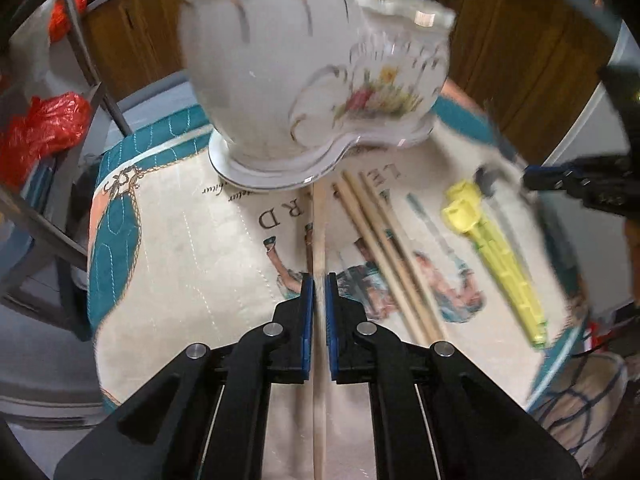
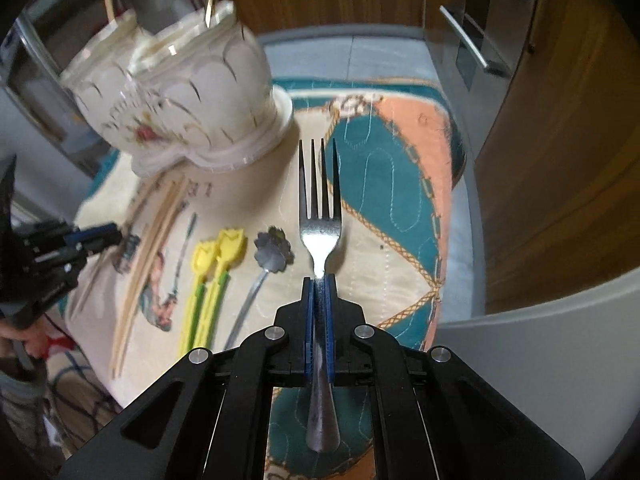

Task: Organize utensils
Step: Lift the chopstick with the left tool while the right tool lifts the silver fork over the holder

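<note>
Utensils split: your right gripper (image 2: 319,284) pinches the fork (image 2: 320,220), left gripper (image 1: 319,280) clamps one chopstick (image 1: 319,232); others lie on the cloth (image 1: 192,248). Thin grips may pivot, hitting the ceramic holder (image 1: 304,64) rim.

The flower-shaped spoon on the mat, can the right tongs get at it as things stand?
Probably not yet. The spoon lies uncovered just left of the right tongs, with nothing on top of it, but those tongs are already shut on a fork. They would have to put that down first.
</note>
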A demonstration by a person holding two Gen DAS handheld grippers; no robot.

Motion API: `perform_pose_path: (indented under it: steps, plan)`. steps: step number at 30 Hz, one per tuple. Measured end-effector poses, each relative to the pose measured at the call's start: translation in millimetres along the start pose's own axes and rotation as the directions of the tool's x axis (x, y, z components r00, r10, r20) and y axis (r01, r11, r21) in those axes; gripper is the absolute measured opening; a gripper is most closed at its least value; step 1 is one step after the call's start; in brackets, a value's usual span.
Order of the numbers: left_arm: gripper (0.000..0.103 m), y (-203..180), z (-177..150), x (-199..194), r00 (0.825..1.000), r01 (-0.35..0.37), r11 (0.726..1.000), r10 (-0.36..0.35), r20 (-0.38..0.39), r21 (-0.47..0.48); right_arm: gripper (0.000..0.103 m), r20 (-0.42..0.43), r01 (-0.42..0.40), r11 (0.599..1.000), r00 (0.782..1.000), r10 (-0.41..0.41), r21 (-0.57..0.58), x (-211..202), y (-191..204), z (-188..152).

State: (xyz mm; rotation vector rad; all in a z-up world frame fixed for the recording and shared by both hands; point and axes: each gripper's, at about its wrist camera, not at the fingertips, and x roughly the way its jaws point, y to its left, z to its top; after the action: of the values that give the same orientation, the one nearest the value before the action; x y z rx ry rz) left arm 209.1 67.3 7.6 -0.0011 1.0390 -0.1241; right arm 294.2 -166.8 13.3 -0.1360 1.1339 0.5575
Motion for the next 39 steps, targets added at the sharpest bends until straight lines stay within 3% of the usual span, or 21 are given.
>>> perform_pose_path:
  steps: [5,8,15,17,20,24,27,31,37,39]
  plan:
    - [0.006,10.4,-13.8,-31.1,0.982,0.091,0.991,-0.073,0.174,-0.095,0.006,0.152,-0.058,0.998,0.987,0.054,0.021,-25.6,-1.2,-8.2]
    - [0.006,7.0,-26.7,-54.9,0.941,0.174,0.977,-0.129,0.312,-0.121,0.006,0.242,-0.104,0.994,0.966,0.094,0.030,-41.4,3.9,-12.8]
    - [0.006,7.2,-31.4,-77.3,0.844,0.238,0.963,-0.143,0.516,-0.123,0.006,0.409,-0.193,0.981,0.894,0.182,-0.014,-72.7,19.7,-17.6]
    - [0.006,11.1,-27.0,-81.1,0.822,0.251,0.960,-0.143,0.551,-0.125,0.006,0.452,-0.215,0.976,0.868,0.206,-0.034,-81.2,26.0,-14.3]
    - [0.006,13.0,-22.7,-90.6,0.798,0.250,0.960,-0.132,0.588,-0.124,0.006,0.487,-0.230,0.971,0.842,0.230,-0.061,-86.7,34.4,-2.9]
    - [0.006,15.6,-15.9,-106.3,0.752,0.267,0.959,-0.146,0.643,-0.094,0.006,0.539,-0.224,0.971,0.809,0.236,-0.089,-94.4,42.8,7.1]
    - [0.006,15.4,-6.4,-111.6,0.730,0.250,0.965,-0.137,0.669,-0.075,0.006,0.565,-0.231,0.968,0.788,0.244,-0.096,-91.4,43.4,17.8]
    - [0.006,22.4,12.4,-114.3,0.681,0.285,0.956,-0.150,0.716,-0.071,0.006,0.601,-0.245,0.963,0.755,0.264,-0.115,-89.3,46.8,30.2]
    - [0.006,39.3,50.4,-112.8,0.601,0.353,0.931,-0.153,0.785,-0.089,0.006,0.650,-0.179,0.973,0.724,0.229,-0.143,-88.2,61.3,54.8]
    - [0.006,45.0,62.9,-110.7,0.582,0.374,0.922,-0.150,0.799,-0.099,0.006,0.662,-0.168,0.975,0.715,0.223,-0.148,-87.8,63.8,60.4]
